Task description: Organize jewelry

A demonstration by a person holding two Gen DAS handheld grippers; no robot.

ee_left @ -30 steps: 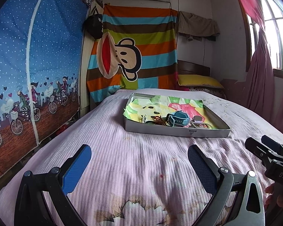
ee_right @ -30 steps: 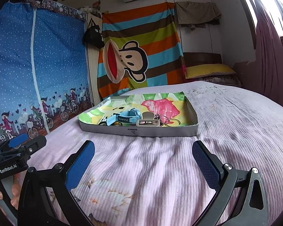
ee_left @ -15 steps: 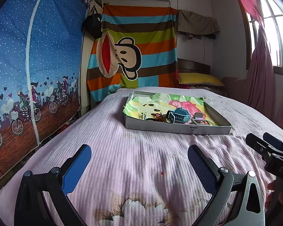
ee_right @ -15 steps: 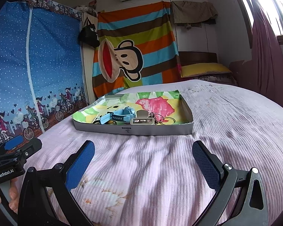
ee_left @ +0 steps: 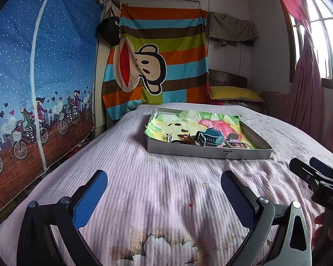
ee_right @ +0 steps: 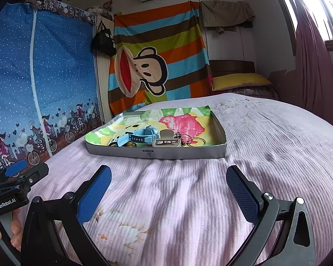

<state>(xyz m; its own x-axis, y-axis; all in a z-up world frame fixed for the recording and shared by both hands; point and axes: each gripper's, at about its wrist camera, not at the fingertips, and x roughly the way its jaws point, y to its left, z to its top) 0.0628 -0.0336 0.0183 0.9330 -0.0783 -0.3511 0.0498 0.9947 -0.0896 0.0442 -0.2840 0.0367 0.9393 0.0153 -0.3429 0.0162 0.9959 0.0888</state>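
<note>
The left gripper (ee_left: 164,190) is a black frame of angular arms whose jaws carry blue, finely textured pads (ee_left: 90,199), with round silver screws at the joints and a triangular cut-out in the outer arm. The right gripper (ee_right: 168,186) has the same build: black arms, blue dimpled pads (ee_right: 95,196), silver screw heads and a triangular opening. Seen from the other camera, the left one's black body bears white lettering "GenRobot.AI", and the right one's body shows the white letters "DAS"; fingers (ee_right: 16,228) wrap each handle at the frame edges.
</note>
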